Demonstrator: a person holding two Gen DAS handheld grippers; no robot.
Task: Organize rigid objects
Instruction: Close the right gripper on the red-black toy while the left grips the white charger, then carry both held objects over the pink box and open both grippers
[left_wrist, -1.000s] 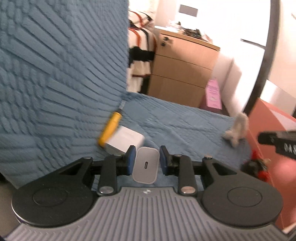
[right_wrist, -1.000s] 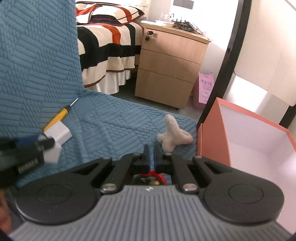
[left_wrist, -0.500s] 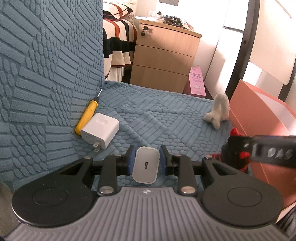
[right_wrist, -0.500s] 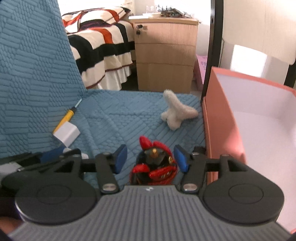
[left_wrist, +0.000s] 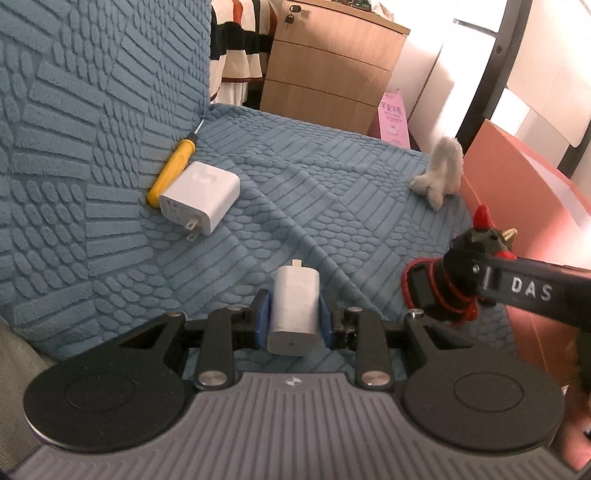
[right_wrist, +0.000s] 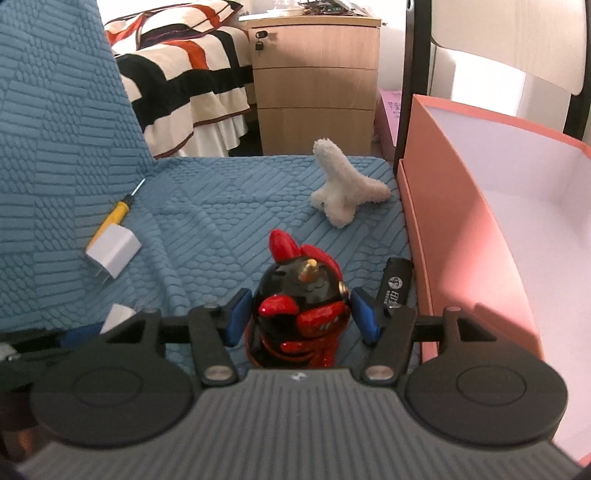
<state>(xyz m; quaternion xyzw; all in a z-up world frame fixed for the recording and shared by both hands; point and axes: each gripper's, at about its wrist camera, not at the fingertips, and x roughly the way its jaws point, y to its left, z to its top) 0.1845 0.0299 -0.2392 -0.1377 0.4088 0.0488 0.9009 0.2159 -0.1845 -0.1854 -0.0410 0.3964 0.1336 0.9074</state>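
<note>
My left gripper (left_wrist: 293, 314) is shut on a small white charger (left_wrist: 295, 295), held low over the blue textured seat cover (left_wrist: 332, 166). In the right wrist view, a black and red figurine (right_wrist: 301, 314) stands upright on the cover between the blue pads of my right gripper (right_wrist: 300, 319). Those jaws are opening, with a gap on each side of the figurine. A larger white plug charger (left_wrist: 201, 201) and a yellow screwdriver (left_wrist: 171, 171) lie together by the backrest. The open orange box (right_wrist: 461, 229) stands on the right.
A white plush toy (right_wrist: 343, 188) lies near the far edge of the seat, beside the box. A small black stick-shaped item (right_wrist: 395, 284) rests against the box wall. Beyond the seat are a wooden drawer cabinet (right_wrist: 317, 85) and a striped bed (right_wrist: 184, 74).
The right jaws went from shut to spread apart, and the figurine now shows between them. Both views have dipped toward the seat. The left grip on the charger is unchanged.
</note>
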